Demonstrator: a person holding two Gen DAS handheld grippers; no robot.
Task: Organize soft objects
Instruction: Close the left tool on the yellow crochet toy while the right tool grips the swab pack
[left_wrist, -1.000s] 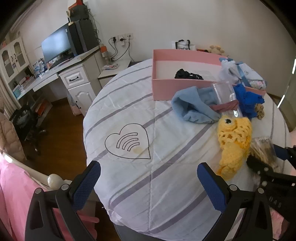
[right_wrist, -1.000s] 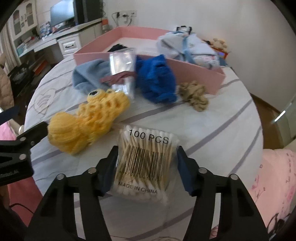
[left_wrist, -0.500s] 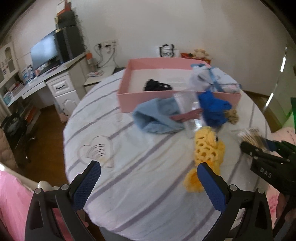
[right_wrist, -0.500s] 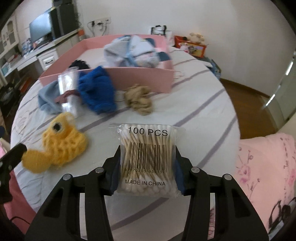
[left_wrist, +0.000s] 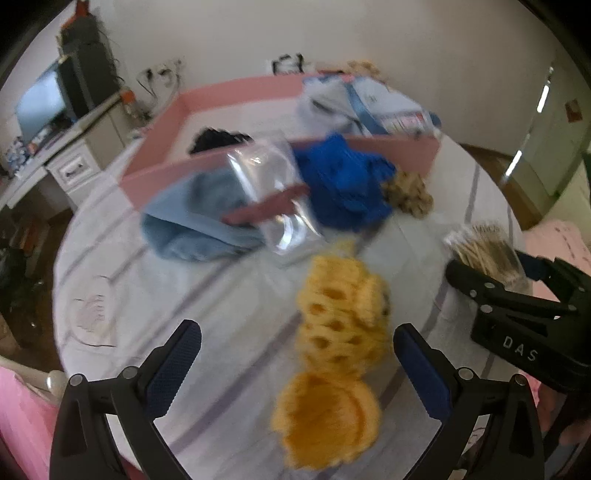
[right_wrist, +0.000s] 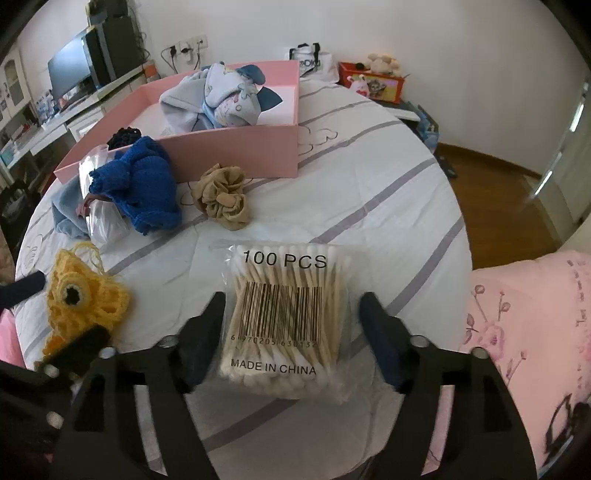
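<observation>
One pink box (right_wrist: 236, 147); one cotton-swab pack (right_wrist: 284, 314); one yellow crochet toy (right_wrist: 79, 299); one blue knit piece (right_wrist: 144, 188); one tan scrunchie (right_wrist: 221, 197); one clear bag (left_wrist: 273, 199); one light-blue cloth (left_wrist: 195, 225); two grippers: left (left_wrist: 295, 365), right (right_wrist: 291, 332).

The black plastic left gripper (left_wrist: 297, 363) is fitted with textured dark-blue finger pads (left_wrist: 173, 367) and silver screws. The matching black right gripper (right_wrist: 291, 334) is marked "DAS" in white letters, seen from the left wrist.
</observation>
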